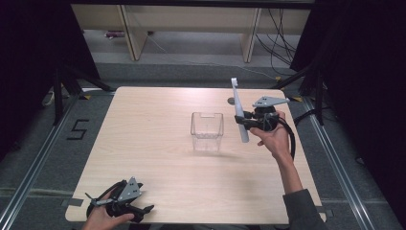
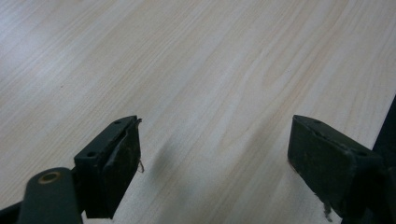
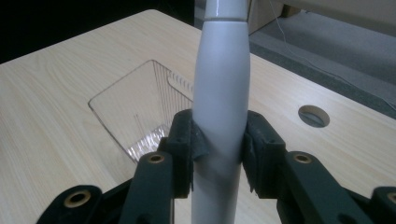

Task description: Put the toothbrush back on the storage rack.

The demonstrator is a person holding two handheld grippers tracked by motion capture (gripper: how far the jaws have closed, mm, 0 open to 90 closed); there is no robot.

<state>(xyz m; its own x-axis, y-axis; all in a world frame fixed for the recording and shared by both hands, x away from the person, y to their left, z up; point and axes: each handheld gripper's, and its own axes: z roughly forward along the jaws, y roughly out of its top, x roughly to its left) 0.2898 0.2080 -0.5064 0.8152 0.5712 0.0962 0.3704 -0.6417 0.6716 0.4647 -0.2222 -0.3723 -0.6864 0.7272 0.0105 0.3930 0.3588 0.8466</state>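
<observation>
- A white toothbrush (image 1: 238, 111) is gripped upright at mid-handle by the right tongs (image 3: 219, 144), just beside the clear container (image 1: 207, 131); a slip could be caused by its smooth, tapered body.
- The container could be toppled if its rim is clipped.
- The left tongs (image 2: 212, 163) are spread wide, empty, low over the counter (image 1: 158, 143).

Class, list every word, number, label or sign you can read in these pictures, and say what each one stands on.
"5": a dark numeral marked on the grey floor left of the table, seen in the high view.
No other text can be read: the white toothbrush held by the right gripper, the clear container and the left gripper show no legible marking.
</observation>
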